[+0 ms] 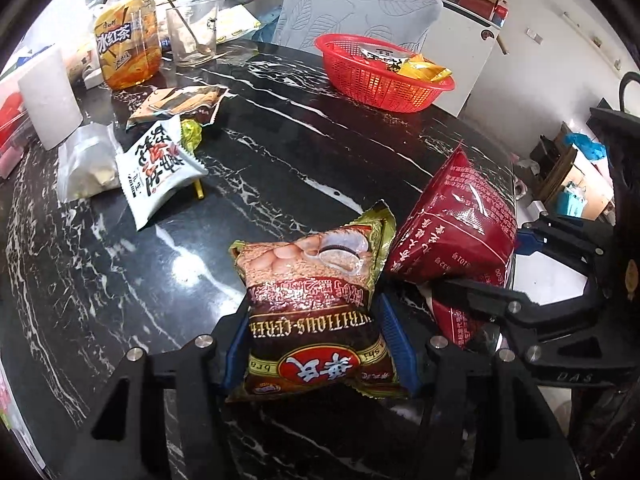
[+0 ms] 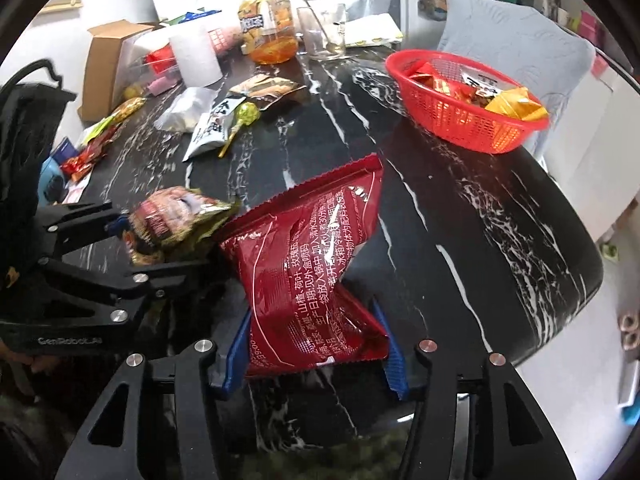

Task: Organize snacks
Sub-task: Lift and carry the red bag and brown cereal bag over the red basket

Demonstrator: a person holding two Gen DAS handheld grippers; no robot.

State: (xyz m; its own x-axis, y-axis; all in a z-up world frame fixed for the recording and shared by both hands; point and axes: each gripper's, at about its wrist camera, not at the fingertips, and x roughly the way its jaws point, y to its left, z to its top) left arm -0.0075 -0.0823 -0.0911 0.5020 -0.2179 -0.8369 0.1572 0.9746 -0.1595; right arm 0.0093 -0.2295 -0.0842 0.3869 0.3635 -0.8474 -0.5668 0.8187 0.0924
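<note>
My left gripper is shut on a brown and gold cereal packet, held above the black marble table. My right gripper is shut on a dark red snack bag, held up beside the left one. The red bag and right gripper show at the right of the left wrist view. The cereal packet and left gripper show at the left of the right wrist view. A red mesh basket with several packets stands at the far right of the table.
Loose snacks lie at the far left: a white packet, a brown packet, a lollipop, a clear bag. Behind stand a tea bottle, a glass, a paper roll and a chair.
</note>
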